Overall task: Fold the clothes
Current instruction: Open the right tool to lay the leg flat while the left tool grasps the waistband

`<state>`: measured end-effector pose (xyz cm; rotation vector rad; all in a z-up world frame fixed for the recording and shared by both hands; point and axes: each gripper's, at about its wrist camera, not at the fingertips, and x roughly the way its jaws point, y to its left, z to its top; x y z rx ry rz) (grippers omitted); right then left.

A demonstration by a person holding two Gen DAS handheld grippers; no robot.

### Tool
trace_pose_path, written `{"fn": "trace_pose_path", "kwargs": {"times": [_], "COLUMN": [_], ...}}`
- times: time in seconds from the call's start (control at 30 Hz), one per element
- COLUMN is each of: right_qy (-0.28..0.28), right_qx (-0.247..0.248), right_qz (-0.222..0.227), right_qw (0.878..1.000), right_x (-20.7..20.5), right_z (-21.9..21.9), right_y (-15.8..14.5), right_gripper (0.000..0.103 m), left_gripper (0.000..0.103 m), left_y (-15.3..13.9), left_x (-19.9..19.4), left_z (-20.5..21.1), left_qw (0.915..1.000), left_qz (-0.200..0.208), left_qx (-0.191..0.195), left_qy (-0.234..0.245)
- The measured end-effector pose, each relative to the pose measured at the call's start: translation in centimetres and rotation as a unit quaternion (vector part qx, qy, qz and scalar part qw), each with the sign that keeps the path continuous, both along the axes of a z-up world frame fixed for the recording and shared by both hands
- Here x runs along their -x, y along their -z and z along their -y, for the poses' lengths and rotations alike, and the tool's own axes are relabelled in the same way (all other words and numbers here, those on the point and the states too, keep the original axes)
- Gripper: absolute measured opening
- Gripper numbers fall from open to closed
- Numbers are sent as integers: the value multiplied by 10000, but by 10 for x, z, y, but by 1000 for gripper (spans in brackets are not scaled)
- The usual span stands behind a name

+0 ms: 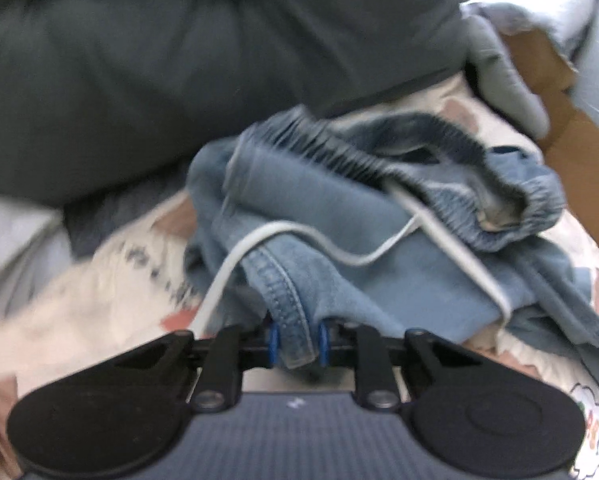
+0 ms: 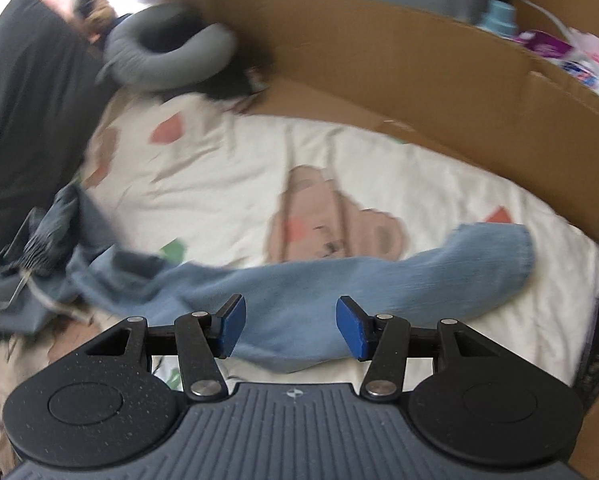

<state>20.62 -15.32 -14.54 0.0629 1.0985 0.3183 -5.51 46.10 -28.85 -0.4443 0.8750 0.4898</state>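
Note:
Light blue denim trousers (image 1: 339, 216) with an elastic waistband and a white drawstring (image 1: 239, 256) lie bunched on a patterned bedsheet (image 1: 111, 280). My left gripper (image 1: 298, 340) is shut on a stitched hem of the trousers, which passes between its blue pads. In the right wrist view one trouser leg (image 2: 379, 284) stretches across the sheet to the right, its cuff near the bed edge. My right gripper (image 2: 291, 326) hangs open just above that leg with nothing between its blue pads (image 2: 231, 328). The waistband end (image 2: 47, 240) is bunched at the left.
A dark grey pillow or duvet (image 1: 179, 60) fills the far side. A cardboard wall (image 2: 439, 92) runs along the bed's right side. A grey neck pillow (image 2: 171, 56) lies at the head end. Bare cream sheet (image 2: 219, 184) with a bear print spreads beyond the leg.

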Motion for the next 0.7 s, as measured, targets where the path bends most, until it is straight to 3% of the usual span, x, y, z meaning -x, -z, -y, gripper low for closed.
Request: {"fn": "trace_pose_path", "kwargs": {"times": [0.17,0.4,0.7], "right_qy": [-404,-535,-591], "right_qx": [-81,-216,-428], "right_qz": [-102,-189,-323], "right_qw": [9991,9982,9968], "right_x": [10,20,26], "right_z": [-28,-43,-51], "right_y": [8,15,25], "right_gripper": [57,57,57], "left_gripper": [17,17,17], "left_y": [-32,-83,-94], "left_x": [-20,-71,-131], "left_z": [-1,-8,-5], "left_qw": [9992,9957,9942], "left_qz": [302,637,514], "left_qx": [-140,-387,-613], "left_qy": [211,554,722]}}
